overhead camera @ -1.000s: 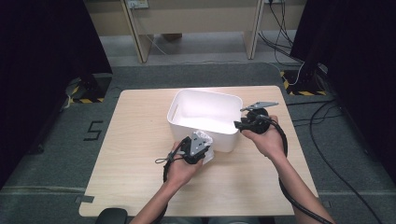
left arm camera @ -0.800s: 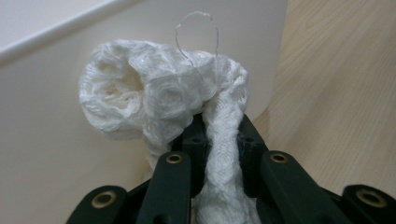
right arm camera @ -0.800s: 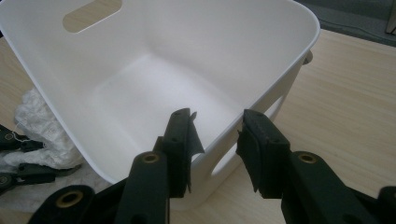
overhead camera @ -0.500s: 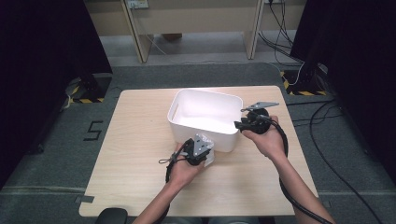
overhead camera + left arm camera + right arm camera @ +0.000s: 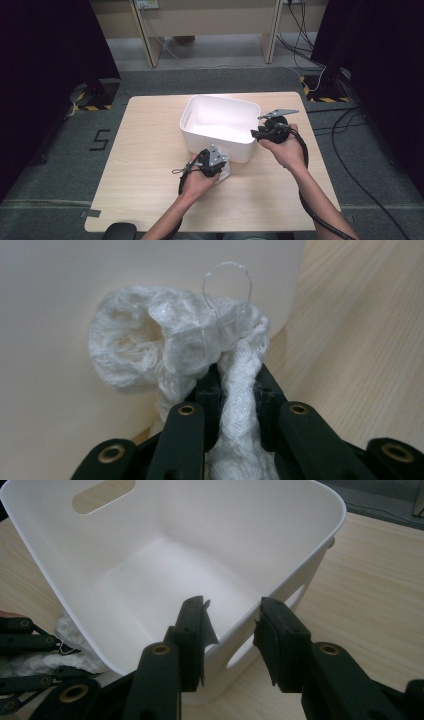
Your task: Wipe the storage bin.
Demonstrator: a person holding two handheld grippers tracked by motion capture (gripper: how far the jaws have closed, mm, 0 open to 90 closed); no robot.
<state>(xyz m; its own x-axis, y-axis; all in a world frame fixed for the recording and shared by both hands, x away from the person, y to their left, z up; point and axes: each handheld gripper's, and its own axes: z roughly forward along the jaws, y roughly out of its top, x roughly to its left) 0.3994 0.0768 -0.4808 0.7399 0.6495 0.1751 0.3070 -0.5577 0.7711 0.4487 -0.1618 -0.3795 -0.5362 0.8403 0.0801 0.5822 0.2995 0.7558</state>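
The left gripper (image 5: 216, 161) is clenched on a white, loosely knitted mesh bundle of soft fabric (image 5: 182, 352), with a thin clear plastic loop (image 5: 226, 282) standing up from its top. In the left gripper view the black jaws pinch a twisted neck of the fabric, and the puffy bulk hangs past the fingertips against the outer wall of the white rectangular plastic bin (image 5: 220, 127). The bundle sits low on the light wooden table (image 5: 145, 170), just beside the bin's near wall, toward the table's near edge.

The right gripper (image 5: 232, 630) grasps the bin: its jaws straddle the rim near a cut-out handle slot at the bin's right end, one jaw inside and one outside. Whether the pads press hard on the wall I cannot tell, but the bin looks steadied.

The step in hand appears to be lifting the bundle over the near wall and dropping it into the bin, whose floor is bare. To do it well, raise the left gripper straight up until the hanging fabric clears the rim, since the loose mesh and the loop could snag there. Keep the right gripper's hold so the light bin does not slide or tip, carry the bundle over the middle, then release.
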